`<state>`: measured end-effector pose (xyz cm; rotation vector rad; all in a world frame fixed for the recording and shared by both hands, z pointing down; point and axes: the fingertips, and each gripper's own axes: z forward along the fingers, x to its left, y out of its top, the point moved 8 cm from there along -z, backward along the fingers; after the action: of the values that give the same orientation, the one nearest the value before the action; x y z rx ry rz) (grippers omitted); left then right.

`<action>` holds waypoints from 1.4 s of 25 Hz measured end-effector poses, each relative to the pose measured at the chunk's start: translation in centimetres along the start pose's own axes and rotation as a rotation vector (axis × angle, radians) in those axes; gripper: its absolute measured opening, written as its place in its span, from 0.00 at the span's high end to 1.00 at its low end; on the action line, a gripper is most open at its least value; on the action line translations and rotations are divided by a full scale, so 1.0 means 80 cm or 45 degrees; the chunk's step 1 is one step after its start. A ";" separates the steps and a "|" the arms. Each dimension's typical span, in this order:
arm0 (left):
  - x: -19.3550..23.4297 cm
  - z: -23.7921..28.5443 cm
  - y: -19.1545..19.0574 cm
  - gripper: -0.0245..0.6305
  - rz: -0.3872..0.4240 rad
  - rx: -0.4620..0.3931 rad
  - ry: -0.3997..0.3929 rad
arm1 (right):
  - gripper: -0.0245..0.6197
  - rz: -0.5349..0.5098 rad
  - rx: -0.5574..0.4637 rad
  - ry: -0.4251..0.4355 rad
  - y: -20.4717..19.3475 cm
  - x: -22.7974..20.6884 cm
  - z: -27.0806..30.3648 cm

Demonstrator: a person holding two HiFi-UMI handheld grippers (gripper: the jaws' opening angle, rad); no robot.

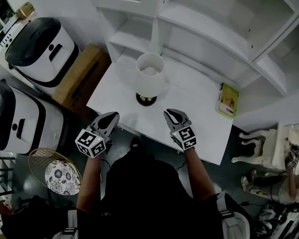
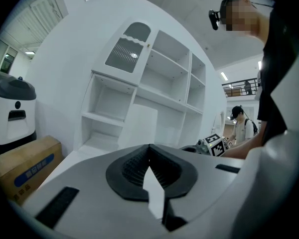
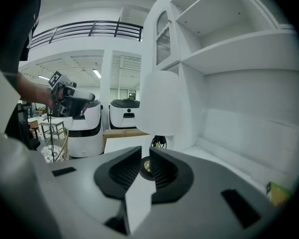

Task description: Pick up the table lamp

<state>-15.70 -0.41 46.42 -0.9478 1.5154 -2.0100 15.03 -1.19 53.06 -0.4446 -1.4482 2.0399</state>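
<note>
white table lamp [image 1: 150, 76], upright on bench [image 1: 199, 118], ahead between both grippers; right gripper [image 1: 172, 114] nearer, jaws slightly apart, empty; left gripper [image 1: 110, 117] jaws together.

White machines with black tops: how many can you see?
2: one white black-topped machine beside the brown cardboard box, the other at the left edge. More may be hidden.

White shelf unit [image 1: 214, 29] behind the white surface [image 1: 199, 118], with a small green book [image 1: 228, 100] lying near its right end. Left side on the floor: cardboard box [image 1: 82, 76], white-and-black machine [image 1: 40, 49], second machine [image 1: 15, 118], gold wire basket [image 1: 45, 158].
</note>
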 end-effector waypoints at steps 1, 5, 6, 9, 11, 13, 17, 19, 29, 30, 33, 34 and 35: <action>0.005 0.002 0.001 0.95 -0.005 0.001 -0.002 | 0.89 -0.001 0.001 0.003 0.002 -0.001 0.007; 0.022 0.010 0.006 0.95 -0.007 0.007 -0.017 | 0.79 0.010 0.009 0.007 0.001 -0.005 0.031; 0.026 0.012 0.008 0.95 -0.004 0.009 -0.021 | 0.77 0.018 0.010 0.009 0.000 -0.006 0.036; 0.039 0.018 0.015 0.95 0.007 0.016 -0.034 | 0.74 0.037 0.017 0.011 -0.005 -0.009 0.054; 0.047 0.021 0.018 0.95 0.010 0.023 -0.040 | 0.73 0.050 0.022 0.010 -0.009 -0.010 0.064; 0.056 0.023 0.018 0.95 0.012 0.030 -0.040 | 0.70 0.063 0.025 0.008 -0.014 -0.010 0.074; 0.074 0.025 0.019 0.95 0.010 0.037 -0.034 | 0.65 0.067 0.029 0.000 -0.019 -0.011 0.096; 0.083 0.026 0.019 0.95 0.008 0.042 -0.036 | 0.61 0.062 0.037 0.003 -0.018 -0.009 0.105; 0.107 0.039 0.022 0.95 0.037 0.079 -0.069 | 0.51 0.061 0.017 0.019 -0.035 -0.014 0.152; 0.110 0.040 0.022 0.95 0.037 0.083 -0.070 | 0.51 0.063 0.011 0.017 -0.035 -0.016 0.157; 0.119 0.042 0.023 0.95 0.038 0.092 -0.071 | 0.50 0.060 -0.006 0.010 -0.033 -0.020 0.172; 0.122 0.043 0.023 0.95 0.038 0.096 -0.071 | 0.49 0.060 -0.012 0.009 -0.032 -0.021 0.178; 0.124 0.043 0.023 0.95 0.039 0.098 -0.071 | 0.49 0.063 -0.020 0.008 -0.032 -0.022 0.183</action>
<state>-19.82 -10.21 47.73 -0.9363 1.4040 -1.9888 8.62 -12.44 60.49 -0.4976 -1.4636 2.0649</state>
